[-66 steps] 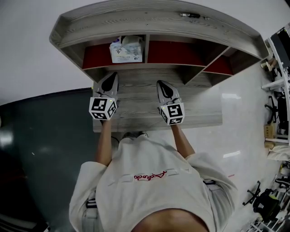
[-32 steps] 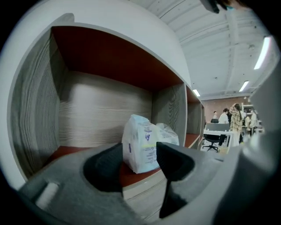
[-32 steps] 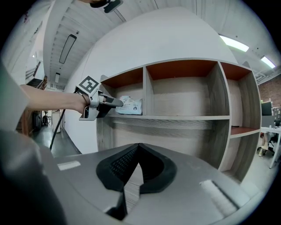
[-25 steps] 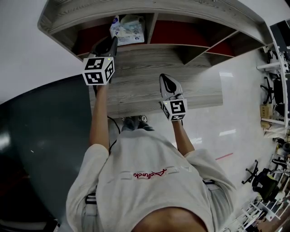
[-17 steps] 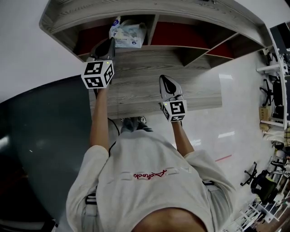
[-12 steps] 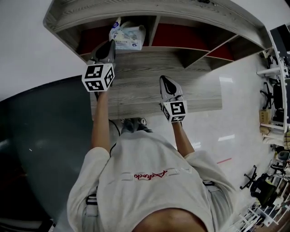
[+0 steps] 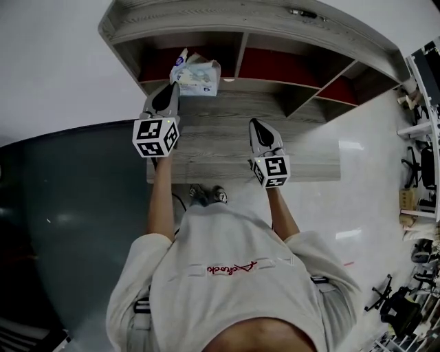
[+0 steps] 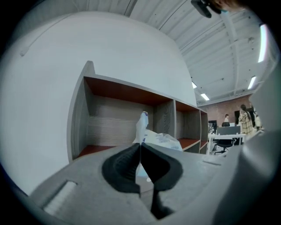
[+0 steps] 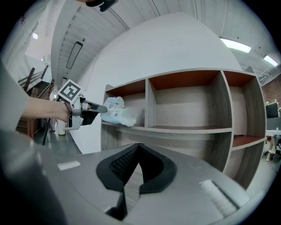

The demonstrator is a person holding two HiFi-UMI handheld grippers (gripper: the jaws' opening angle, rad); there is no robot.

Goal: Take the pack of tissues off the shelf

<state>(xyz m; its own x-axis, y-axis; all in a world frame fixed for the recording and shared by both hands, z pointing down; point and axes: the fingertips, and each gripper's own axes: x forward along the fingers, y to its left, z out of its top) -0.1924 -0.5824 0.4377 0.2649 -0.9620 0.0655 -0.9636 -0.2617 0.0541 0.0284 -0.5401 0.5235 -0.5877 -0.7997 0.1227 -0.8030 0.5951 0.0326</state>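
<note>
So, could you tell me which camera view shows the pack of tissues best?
The right gripper view: the pack of tissues shows nearly whole, side-on. The head view gives only its top; the left gripper view hides most behind the jaws.

Open-plan office: desk (image 8: 225,136), swivel chair (image 8: 225,143), ceiling strip lights (image 8: 204,96).

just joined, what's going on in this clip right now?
A person with a gripper in each hand is taking a pack of tissues off the wooden shelf. The left gripper is shut on the pack's plastic wrapper. The pack sits at the front edge of the leftmost compartment, not yet clear of it. The right gripper hangs in front of the shelf with its jaws together, holding nothing.
</note>
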